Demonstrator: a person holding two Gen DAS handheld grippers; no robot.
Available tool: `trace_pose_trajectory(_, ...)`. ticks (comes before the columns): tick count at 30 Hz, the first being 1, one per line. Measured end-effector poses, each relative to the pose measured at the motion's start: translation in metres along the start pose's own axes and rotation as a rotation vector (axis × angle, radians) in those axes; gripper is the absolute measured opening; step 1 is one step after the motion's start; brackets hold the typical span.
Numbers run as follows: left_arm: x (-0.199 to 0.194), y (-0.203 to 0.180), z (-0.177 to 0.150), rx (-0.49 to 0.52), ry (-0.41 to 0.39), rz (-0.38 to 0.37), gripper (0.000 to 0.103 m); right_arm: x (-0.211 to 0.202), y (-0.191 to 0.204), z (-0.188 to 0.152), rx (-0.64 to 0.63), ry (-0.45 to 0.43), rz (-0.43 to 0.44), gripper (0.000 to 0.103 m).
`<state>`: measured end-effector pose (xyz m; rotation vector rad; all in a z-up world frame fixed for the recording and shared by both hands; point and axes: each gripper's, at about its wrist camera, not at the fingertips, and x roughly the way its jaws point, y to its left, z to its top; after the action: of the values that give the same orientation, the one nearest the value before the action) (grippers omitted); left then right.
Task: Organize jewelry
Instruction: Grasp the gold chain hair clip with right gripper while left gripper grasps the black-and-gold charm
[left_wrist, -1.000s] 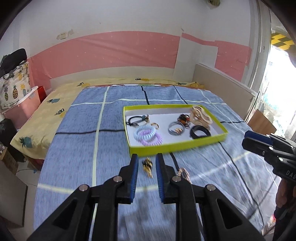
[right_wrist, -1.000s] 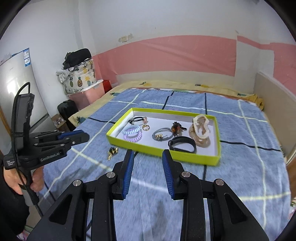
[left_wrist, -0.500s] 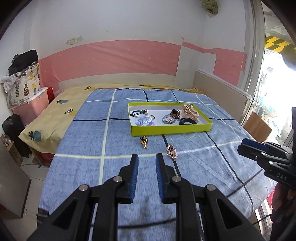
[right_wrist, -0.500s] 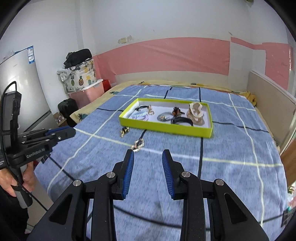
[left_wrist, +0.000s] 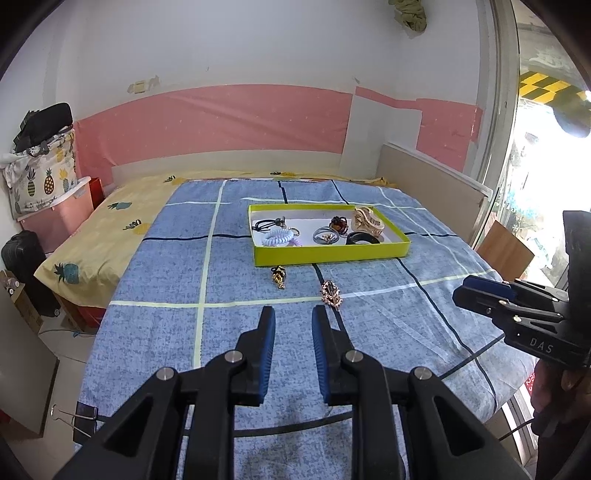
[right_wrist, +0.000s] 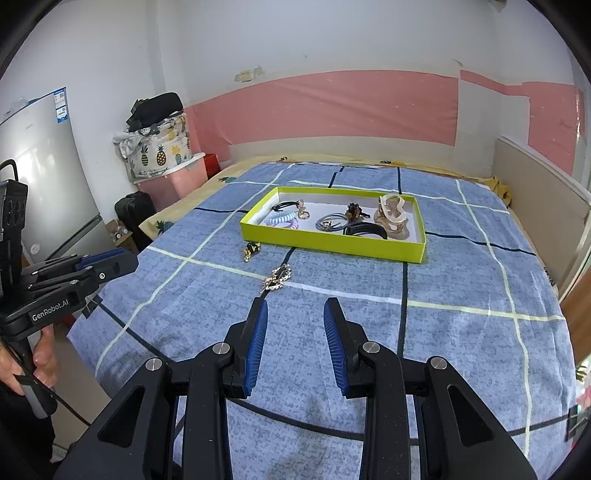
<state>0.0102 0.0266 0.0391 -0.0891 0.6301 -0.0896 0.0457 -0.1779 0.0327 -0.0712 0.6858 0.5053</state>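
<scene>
A yellow-green tray (left_wrist: 332, 254) (right_wrist: 332, 245) on the blue checked bedspread holds hair ties, a coil tie, a black band and a beige claw clip (left_wrist: 367, 221) (right_wrist: 391, 218). Two gold pieces lie on the cover in front of it: a small dark-gold one (left_wrist: 278, 277) (right_wrist: 251, 251) and a sparkly one (left_wrist: 331, 292) (right_wrist: 277, 278). My left gripper (left_wrist: 293, 317) is open and empty, well short of them. My right gripper (right_wrist: 295, 306) is open and empty; it also shows in the left wrist view (left_wrist: 476, 291).
The bed (right_wrist: 461, 295) fills the middle, with a beige side board (right_wrist: 535, 192) on the right. A pink bin with a pineapple bag (left_wrist: 44, 192) and a black suitcase (left_wrist: 22, 258) stand left. A fridge (right_wrist: 40, 192) is at far left.
Both grippers have pulled back from the tray and risen. The tray and the two loose gold pieces now look smaller and farther. Both grippers stay open.
</scene>
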Motion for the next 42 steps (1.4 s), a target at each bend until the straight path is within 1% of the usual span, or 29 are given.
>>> trace_pose_trajectory(2,0.003,0.002,0.0,-0.006,0.007,0.002,0.023,0.003,0.001,0.001,0.002,0.004,0.001,0.033)
trace_pose_trajectory(4,0.006,0.004,0.0,-0.012,0.008,0.003,0.03,0.006,0.002,0.003,0.001,0.007,0.003,0.033)
trace_pose_trajectory(6,0.009,0.007,0.002,-0.017,0.008,0.003,0.033,0.011,0.003,0.005,-0.001,0.01,0.006,0.033)
trace_pose_trajectory(10,0.017,0.012,0.004,-0.025,0.017,0.004,0.033,0.023,0.006,0.01,0.0,0.017,0.006,0.033)
trace_pose_trajectory(13,0.023,0.017,0.005,-0.028,0.024,0.01,0.033,0.035,0.011,0.015,-0.008,0.024,-0.008,0.033)
trace_pose_trajectory(16,0.03,0.024,0.007,-0.04,0.031,0.014,0.033,0.048,0.015,0.02,-0.007,0.03,-0.002,0.033)
trace_pose_trajectory(24,0.044,0.042,0.013,-0.063,0.041,0.013,0.033,0.09,0.026,0.026,-0.002,0.1,-0.001,0.033)
trace_pose_trajectory(32,0.07,0.052,0.021,-0.063,0.072,-0.02,0.033,0.126,0.03,0.029,0.003,0.162,-0.016,0.032)
trace_pose_trajectory(33,0.072,0.052,0.021,-0.062,0.073,-0.022,0.033,0.13,0.031,0.029,0.005,0.168,-0.018,0.032)
trace_pose_trajectory(37,0.077,0.055,0.024,-0.064,0.074,-0.028,0.033,0.145,0.031,0.03,0.01,0.191,-0.026,0.022)
trace_pose_trajectory(42,0.084,0.057,0.027,-0.067,0.082,-0.033,0.033,0.158,0.03,0.028,0.016,0.221,-0.027,0.018)
